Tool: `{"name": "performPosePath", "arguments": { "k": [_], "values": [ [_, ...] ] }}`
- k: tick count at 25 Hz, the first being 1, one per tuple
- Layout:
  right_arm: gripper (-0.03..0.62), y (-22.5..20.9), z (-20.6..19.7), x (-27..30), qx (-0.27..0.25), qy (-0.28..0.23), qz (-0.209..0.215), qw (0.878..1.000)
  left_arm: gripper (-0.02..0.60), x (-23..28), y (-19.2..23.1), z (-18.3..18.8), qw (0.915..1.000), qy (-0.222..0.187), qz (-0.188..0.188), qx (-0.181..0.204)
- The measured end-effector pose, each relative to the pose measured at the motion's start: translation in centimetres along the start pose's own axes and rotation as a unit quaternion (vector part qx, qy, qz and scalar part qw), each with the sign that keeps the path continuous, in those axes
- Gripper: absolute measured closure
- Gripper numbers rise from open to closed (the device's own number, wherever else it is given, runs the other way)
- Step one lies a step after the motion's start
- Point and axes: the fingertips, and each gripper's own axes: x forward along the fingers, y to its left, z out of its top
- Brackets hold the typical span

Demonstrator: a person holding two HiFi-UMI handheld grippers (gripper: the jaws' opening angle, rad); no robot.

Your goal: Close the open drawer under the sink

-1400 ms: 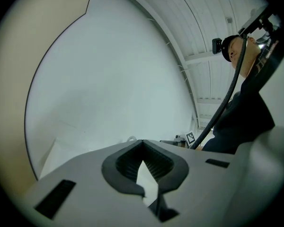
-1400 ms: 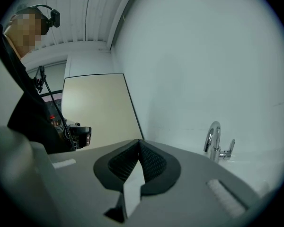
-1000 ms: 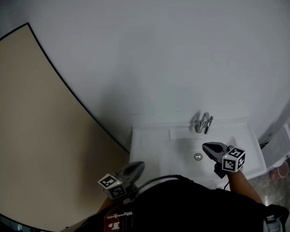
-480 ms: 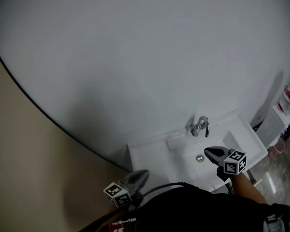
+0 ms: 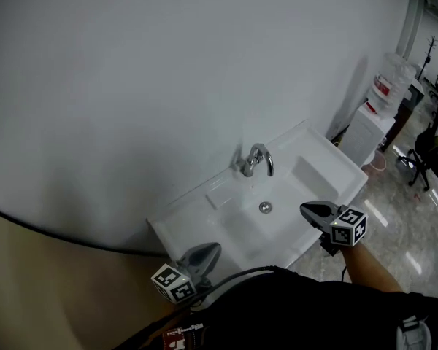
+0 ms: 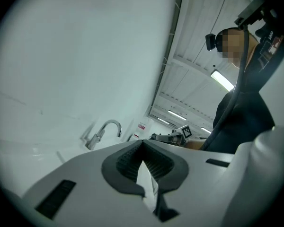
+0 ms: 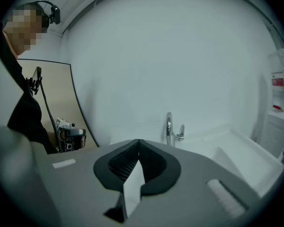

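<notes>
A white sink (image 5: 317, 152) with a chrome faucet (image 5: 257, 159) stands against the white wall. No drawer under it shows in any view; the person's dark torso hides the space below. My left gripper (image 5: 212, 249) hovers at the sink's near left corner, jaws shut and empty. At the near right edge, beside the drain (image 5: 265, 207), my right gripper (image 5: 305, 209) is also shut on nothing. The left gripper view looks across the faucet (image 6: 104, 130) to the other gripper. In the right gripper view the faucet (image 7: 170, 129) stands just beyond my right gripper (image 7: 138, 143).
A water dispenser (image 5: 383, 97) stands right of the sink on a glossy tiled floor (image 5: 409, 224). A dark office chair (image 5: 432, 146) is at the far right. A beige panel (image 5: 51, 290) with a black edge lies to the left.
The head view has swung right: sink and faucet slid left and up, the beige panel shrank, and the dispenser, chair and floor came into sight. Both grippers kept their places and stayed shut.
</notes>
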Motion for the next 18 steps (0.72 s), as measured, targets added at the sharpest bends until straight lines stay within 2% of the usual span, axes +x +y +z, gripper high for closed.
{"name": "performPosePath", "arguments": {
  "k": [8, 18],
  "values": [
    [0.592, -4.5, -2.3, -6.9, 0.032, -0.027, -0.081, 0.996, 0.584, 7.8, -2.6, -1.9, 0.9952, 0.047, -0.085, 0.01],
    [0.592, -12.0, -5.5, -19.0, 0.06, -0.069, -0.13, 0.987, 0.584, 17.7, -9.5, -5.2, 0.9895, 0.077, -0.121, 0.02]
  ]
}}
